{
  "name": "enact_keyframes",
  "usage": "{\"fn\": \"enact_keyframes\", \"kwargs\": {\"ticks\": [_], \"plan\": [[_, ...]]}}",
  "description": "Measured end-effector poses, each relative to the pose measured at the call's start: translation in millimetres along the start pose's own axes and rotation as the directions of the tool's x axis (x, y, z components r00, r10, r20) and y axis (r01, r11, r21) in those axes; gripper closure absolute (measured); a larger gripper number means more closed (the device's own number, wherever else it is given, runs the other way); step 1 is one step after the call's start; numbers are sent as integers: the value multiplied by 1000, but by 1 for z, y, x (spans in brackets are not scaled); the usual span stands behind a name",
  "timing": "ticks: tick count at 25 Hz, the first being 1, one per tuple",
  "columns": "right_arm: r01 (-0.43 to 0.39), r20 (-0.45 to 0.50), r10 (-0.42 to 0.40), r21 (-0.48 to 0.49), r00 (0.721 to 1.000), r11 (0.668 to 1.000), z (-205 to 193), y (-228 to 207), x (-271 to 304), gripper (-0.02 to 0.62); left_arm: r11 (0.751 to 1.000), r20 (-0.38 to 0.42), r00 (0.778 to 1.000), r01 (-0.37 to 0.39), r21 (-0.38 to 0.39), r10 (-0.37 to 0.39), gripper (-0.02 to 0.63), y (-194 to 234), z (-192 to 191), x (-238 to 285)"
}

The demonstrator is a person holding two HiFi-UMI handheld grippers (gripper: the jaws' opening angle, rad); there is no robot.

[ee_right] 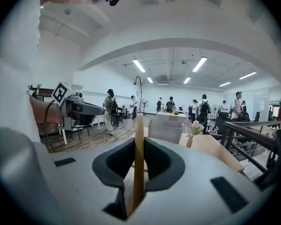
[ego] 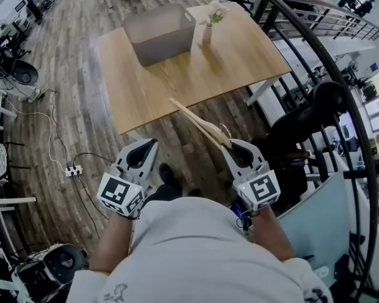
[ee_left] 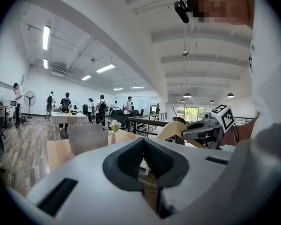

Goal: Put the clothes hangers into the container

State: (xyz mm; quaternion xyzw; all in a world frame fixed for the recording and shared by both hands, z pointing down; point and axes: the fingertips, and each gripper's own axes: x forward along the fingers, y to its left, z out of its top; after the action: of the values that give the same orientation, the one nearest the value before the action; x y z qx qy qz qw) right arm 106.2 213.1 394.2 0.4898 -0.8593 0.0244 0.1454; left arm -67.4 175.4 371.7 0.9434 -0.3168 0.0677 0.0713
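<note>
A wooden clothes hanger (ego: 199, 124) sticks out up and to the left from my right gripper (ego: 230, 145), which is shut on it near the table's front edge. In the right gripper view the hanger (ee_right: 139, 144) stands edge-on between the pads, its metal hook (ee_right: 139, 86) above. My left gripper (ego: 148, 145) is held beside it over the floor, shut with nothing between its jaws (ee_left: 143, 146). A translucent grey container (ego: 164, 46) stands at the far side of the wooden table (ego: 196, 81); its inside is hard to see. In the left gripper view the hanger (ee_left: 175, 130) shows at the right.
A small vase with a flower (ego: 207, 33) stands right of the container. A dark metal railing (ego: 316, 62) and a black chair (ego: 303, 125) lie to the right. A power strip (ego: 72, 169) and cables lie on the floor at left. Several people stand far behind the table.
</note>
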Motion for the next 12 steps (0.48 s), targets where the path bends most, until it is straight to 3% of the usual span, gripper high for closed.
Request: {"fn": "enact_keyframes", "kwargs": {"ticks": [12], "plan": [[0, 15, -1, 9, 1000, 1000, 29, -31, 77, 534, 1000, -9, 1000, -10, -18, 10, 600, 78, 9, 33]]}}
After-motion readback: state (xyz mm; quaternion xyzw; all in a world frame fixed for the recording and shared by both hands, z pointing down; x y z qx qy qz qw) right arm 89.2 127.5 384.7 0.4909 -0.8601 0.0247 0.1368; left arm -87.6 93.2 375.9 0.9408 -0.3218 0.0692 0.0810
